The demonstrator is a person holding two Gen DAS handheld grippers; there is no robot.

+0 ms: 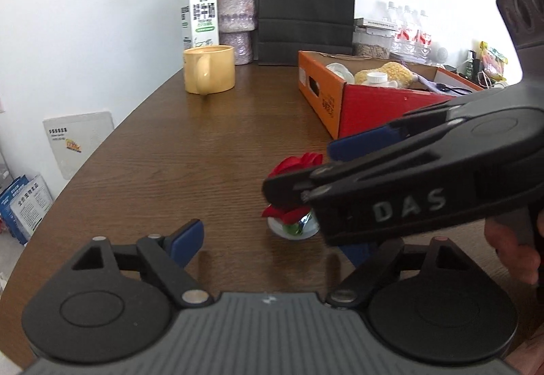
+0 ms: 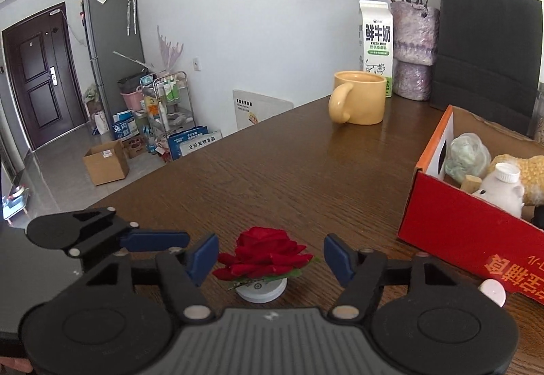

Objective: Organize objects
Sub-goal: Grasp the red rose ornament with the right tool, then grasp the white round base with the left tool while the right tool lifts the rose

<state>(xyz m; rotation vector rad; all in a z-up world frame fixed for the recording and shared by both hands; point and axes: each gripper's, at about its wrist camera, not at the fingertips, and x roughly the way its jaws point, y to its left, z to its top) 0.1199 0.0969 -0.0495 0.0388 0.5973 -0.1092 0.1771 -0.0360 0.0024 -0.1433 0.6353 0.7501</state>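
A red rose [image 2: 263, 250] on a small white round base [image 2: 261, 290] stands on the brown wooden table [image 2: 289, 177], near its front. My right gripper [image 2: 272, 257] straddles the bloom with a blue pad on each side; small gaps show, so it is open. In the left wrist view the right gripper [image 1: 302, 170] reaches in from the right over the rose [image 1: 289, 167]. My left gripper [image 1: 272, 247] is open just before the white base [image 1: 292, 232], its right finger hidden behind the other tool. One left gripper finger [image 2: 153, 240] shows at the left in the right wrist view.
An orange-red cardboard box [image 2: 459, 228] with a white bottle [image 2: 503, 188], a yellow plush and other items sits to the right. A white cap [image 2: 493, 291] lies by it. A yellow mug [image 2: 360, 97], milk carton [image 2: 375, 45], vase [image 2: 413, 48] and black paper bag [image 2: 486, 51] stand at the back. The table edge curves off left.
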